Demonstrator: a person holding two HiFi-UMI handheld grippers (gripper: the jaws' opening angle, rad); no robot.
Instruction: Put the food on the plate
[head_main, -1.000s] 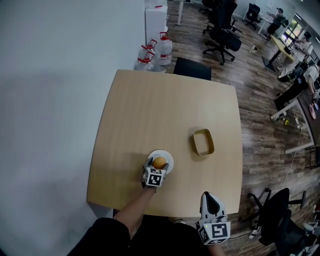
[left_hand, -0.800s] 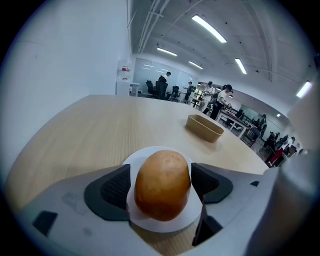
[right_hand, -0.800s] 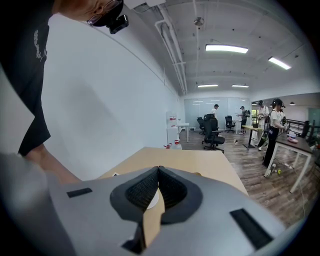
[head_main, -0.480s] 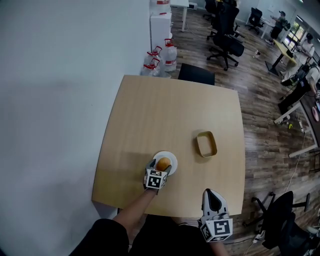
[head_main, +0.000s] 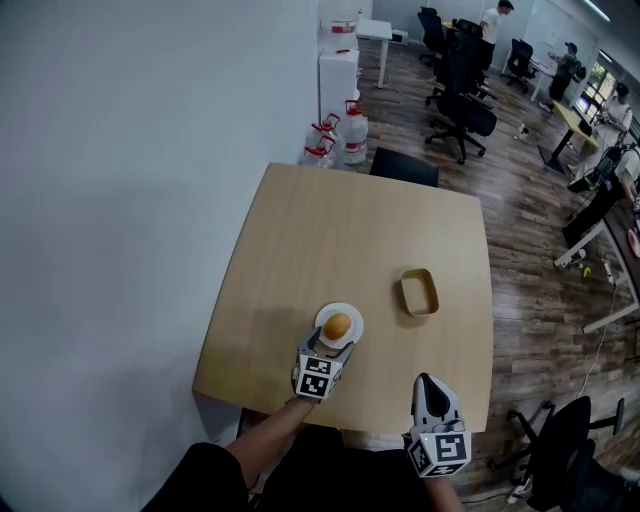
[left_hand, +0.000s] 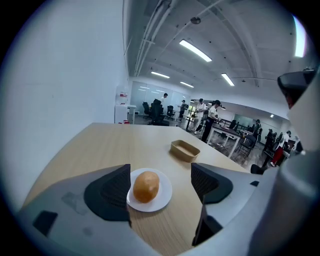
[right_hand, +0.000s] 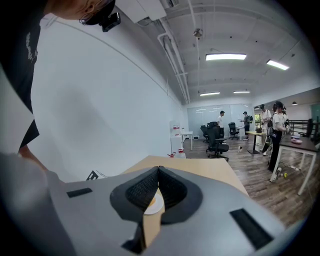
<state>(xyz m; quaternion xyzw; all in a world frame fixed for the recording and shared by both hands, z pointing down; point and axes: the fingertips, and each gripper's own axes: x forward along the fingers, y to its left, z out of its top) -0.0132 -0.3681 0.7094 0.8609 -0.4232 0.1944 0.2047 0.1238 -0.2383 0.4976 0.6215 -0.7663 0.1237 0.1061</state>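
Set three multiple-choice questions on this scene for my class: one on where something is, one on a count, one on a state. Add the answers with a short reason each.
1. Relative to the plate, the food lies: A beside it; B on it; C under it.
2. Besides the plate, the table holds: A one tan tray; B two; C none.
3. The left tongs are: A shut on the food; B shut empty; C open.
Answers: 1 B, the food rests on the plate's middle; 2 A, only one tray shows; 3 C, the jaws stand apart, gripping nothing.
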